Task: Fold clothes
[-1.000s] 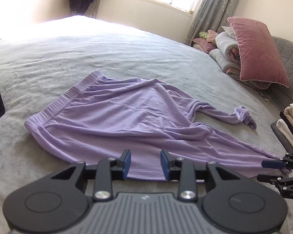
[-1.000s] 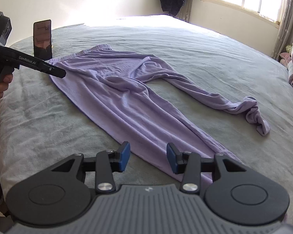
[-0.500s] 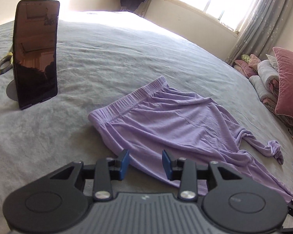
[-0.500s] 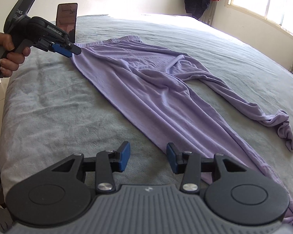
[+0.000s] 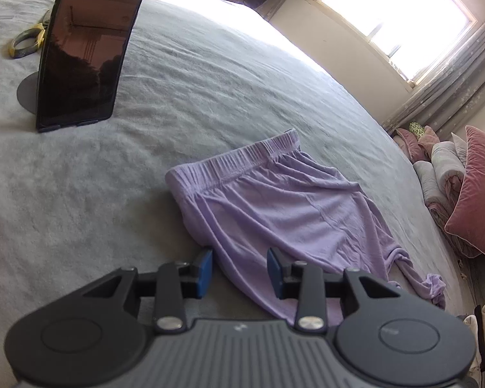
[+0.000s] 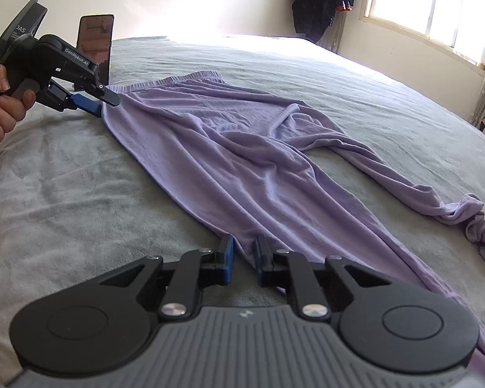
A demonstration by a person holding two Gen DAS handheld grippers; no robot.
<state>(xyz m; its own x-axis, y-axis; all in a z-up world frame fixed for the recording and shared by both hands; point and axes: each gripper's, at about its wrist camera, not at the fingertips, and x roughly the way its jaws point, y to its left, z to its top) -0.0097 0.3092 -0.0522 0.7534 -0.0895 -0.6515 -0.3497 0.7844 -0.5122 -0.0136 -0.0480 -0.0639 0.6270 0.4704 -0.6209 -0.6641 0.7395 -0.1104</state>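
Broadly, the grey bed offers plenty of bare cover: a wide strip lies open between the near edge and the trousers, and more stretches beyond them toward the window. One pair of lilac trousers lies spread slantwise across the bed, its waistband toward the standing phone, one leg running along the near side and the other trailing off to a bunched cuff.

The left gripper sits at the near corner of the waist end; the trousers' side edge lies between its two blue pads, which stand a fair gap apart and are closing without yet pressing the cloth. In the right wrist view the same gripper meets that corner, held by a hand at the bed's left edge.

The right gripper is further down the same side edge, and its jaws are closing to a narrow slot with a fold of the trouser edge between the pads; whether they already pinch it I cannot tell for sure, though the cloth fills the gap.

Count: one pair of trousers, two grippers, one phone on a round stand, one ring-shaped object behind it, and a heap of pillows by the far right edge.
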